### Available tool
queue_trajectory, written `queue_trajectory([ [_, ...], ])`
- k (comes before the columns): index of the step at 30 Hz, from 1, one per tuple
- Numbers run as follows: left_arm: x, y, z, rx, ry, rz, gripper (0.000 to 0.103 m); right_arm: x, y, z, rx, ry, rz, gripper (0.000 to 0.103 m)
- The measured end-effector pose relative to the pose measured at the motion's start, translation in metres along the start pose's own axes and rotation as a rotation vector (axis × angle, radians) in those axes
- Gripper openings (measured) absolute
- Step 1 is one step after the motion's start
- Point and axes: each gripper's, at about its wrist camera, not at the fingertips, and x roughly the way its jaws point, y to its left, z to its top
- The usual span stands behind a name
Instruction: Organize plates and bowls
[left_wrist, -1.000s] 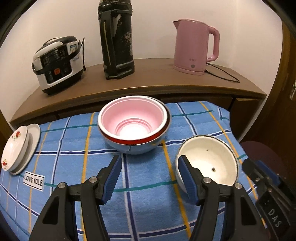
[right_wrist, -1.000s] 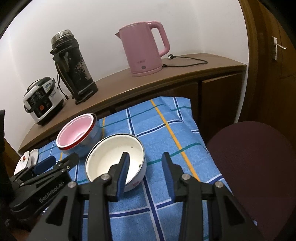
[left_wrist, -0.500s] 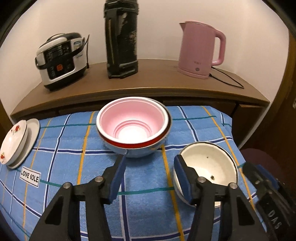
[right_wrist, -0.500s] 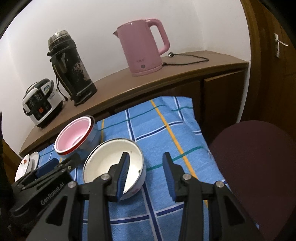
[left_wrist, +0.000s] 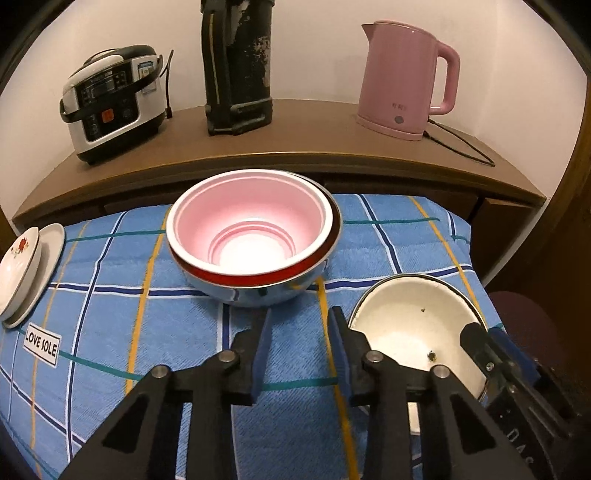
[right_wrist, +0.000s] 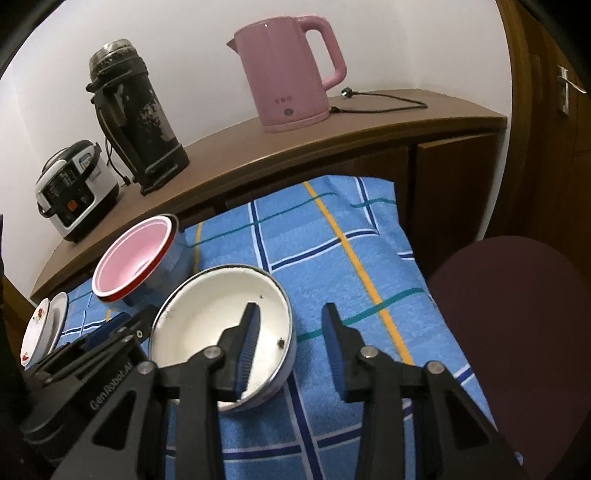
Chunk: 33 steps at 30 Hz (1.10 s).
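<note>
Both our tongs have just been narrowing: the left gripper (left_wrist: 299, 341) is empty over the blue checked cloth (left_wrist: 110, 314), while the right gripper (right_wrist: 290, 341) straddles the white enamel bowl (right_wrist: 207, 317)'s near rim, gap showing. Best to seat deeper before pinching, then nest it into the pink bowl (left_wrist: 251, 232).

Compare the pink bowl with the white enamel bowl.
The pink bowl sits nested inside a steel bowl; the white enamel bowl stands alone on the blue cloth. The pink bowl has stepped rings inside; the white one is smooth with dark specks. The pink bowl looks wider. Both stand upright and empty.
</note>
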Motion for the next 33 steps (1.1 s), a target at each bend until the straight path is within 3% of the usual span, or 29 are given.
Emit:
queue_trajectory([
  [15, -0.001, -0.007, 0.004, 0.057, -0.011, -0.047, 0.004, 0.013, 0.004, -0.004, 0.021, 0.047, 0.003, 0.009],
  [29, -0.022, 0.013, -0.006, 0.054, -0.012, -0.095, 0.003, -0.002, 0.012, -0.02, 0.028, 0.096, 0.032, 0.007],
  [33, -0.026, 0.021, -0.012, 0.06, 0.009, -0.15, 0.003, -0.009, 0.008, -0.028, 0.047, 0.105, 0.048, 0.007],
])
